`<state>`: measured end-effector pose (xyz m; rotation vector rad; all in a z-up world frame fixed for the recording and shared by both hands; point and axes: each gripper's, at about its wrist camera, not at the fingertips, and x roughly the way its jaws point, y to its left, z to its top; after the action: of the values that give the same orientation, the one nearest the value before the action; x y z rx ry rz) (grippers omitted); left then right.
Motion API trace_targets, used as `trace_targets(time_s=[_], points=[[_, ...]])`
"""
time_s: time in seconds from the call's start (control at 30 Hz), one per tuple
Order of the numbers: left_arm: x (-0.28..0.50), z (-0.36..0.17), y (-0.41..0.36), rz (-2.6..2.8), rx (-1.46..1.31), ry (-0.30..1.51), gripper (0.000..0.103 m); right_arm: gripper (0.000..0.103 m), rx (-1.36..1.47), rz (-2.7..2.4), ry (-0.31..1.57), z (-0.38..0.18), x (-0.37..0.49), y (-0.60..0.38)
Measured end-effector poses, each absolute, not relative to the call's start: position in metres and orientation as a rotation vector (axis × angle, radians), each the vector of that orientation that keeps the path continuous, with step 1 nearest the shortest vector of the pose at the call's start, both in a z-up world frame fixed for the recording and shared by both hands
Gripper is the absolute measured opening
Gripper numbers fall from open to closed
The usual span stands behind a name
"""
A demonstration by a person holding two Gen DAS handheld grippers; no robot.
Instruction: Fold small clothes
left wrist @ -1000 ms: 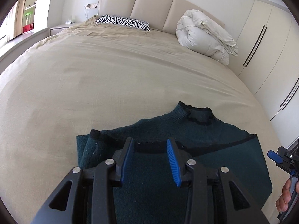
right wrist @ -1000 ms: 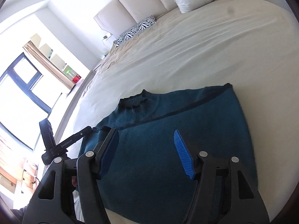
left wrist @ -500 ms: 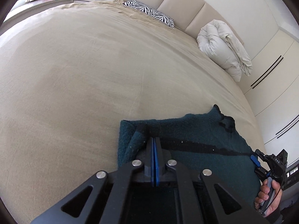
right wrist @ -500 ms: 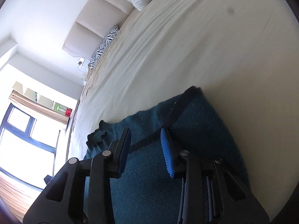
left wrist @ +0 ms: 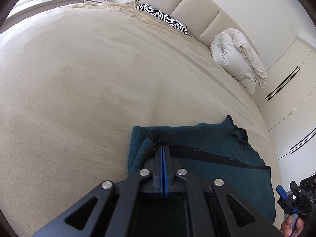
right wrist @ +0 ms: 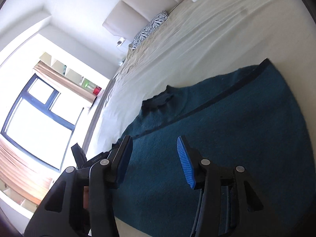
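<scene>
Can't tell if my left gripper (left wrist: 162, 148) has cloth pinched; pads are fully together at the sweater (left wrist: 197, 148) shoulder fold. Sweater's lower part is cut off behind both rigs. It lies flat on the bed (left wrist: 98, 79). Right gripper (right wrist: 154, 154) hovers over its body, jaws part-open, just been widening, nothing betw. them.

sweater (left wrist: 207, 144) lying on bed (left wrist: 88, 79), near its foot | pillow (left wrist: 164, 18) resting at headboard (left wrist: 197, 17) | duvet (left wrist: 237, 59) sitting right of pillow | wardrobe (left wrist: 292, 90) standing right of bed
</scene>
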<state>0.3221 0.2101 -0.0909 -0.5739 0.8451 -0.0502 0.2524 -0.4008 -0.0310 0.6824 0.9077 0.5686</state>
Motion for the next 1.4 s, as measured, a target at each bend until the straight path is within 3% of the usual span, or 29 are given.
trace_targets(time_s=[0.13, 0.17, 0.27, 0.37, 0.47, 0.5, 0.63, 0.8, 0.9, 1.03, 1.4], points=[[0.320, -0.087, 0.202, -0.032, -0.512, 0.845, 0.006, 0.041, 0.698, 0.532, 1.010, -0.073, 0.255, -0.395], [0.320, -0.085, 0.198, -0.023, -0.484, 0.846, 0.006, 0.032, 0.772, 0.539, 0.993, -0.082, 0.249, -0.409], [0.318, -0.081, 0.190, 0.001, -0.424, 0.848, 0.006, 0.032, 0.920, 0.436, 0.898, -0.090, 0.230, -0.459], [0.315, -0.076, 0.181, 0.032, -0.356, 0.853, 0.006, 0.035, 0.980, 0.307, 0.852, -0.084, 0.219, -0.493], [0.311, -0.070, 0.171, 0.054, -0.282, 0.859, 0.008, 0.046, 0.957, 0.289, 0.829, -0.065, 0.204, -0.493], [0.309, -0.068, 0.168, 0.063, -0.261, 0.861, 0.013, 0.046, 0.961, 0.319, 0.823, -0.059, 0.201, -0.485], [0.297, -0.059, 0.150, 0.063, -0.172, 0.852, 0.052, 0.049, 0.895, 0.500, 0.878, -0.039, 0.195, -0.427], [0.281, -0.052, 0.140, 0.084, -0.106, 0.854, 0.067, 0.050, 0.749, 0.635, 1.057, -0.060, 0.197, -0.342], [0.270, -0.050, 0.146, 0.098, -0.099, 0.868, 0.068, 0.049, 0.780, 0.574, 1.090, -0.080, 0.197, -0.335], [0.252, -0.047, 0.159, 0.136, -0.099, 0.871, 0.074, 0.051, 0.803, 0.577, 1.034, -0.064, 0.184, -0.344], [0.221, -0.054, 0.179, 0.073, -0.257, 0.963, 0.074, 0.051, 0.800, 0.648, 1.024, -0.048, 0.185, -0.340]])
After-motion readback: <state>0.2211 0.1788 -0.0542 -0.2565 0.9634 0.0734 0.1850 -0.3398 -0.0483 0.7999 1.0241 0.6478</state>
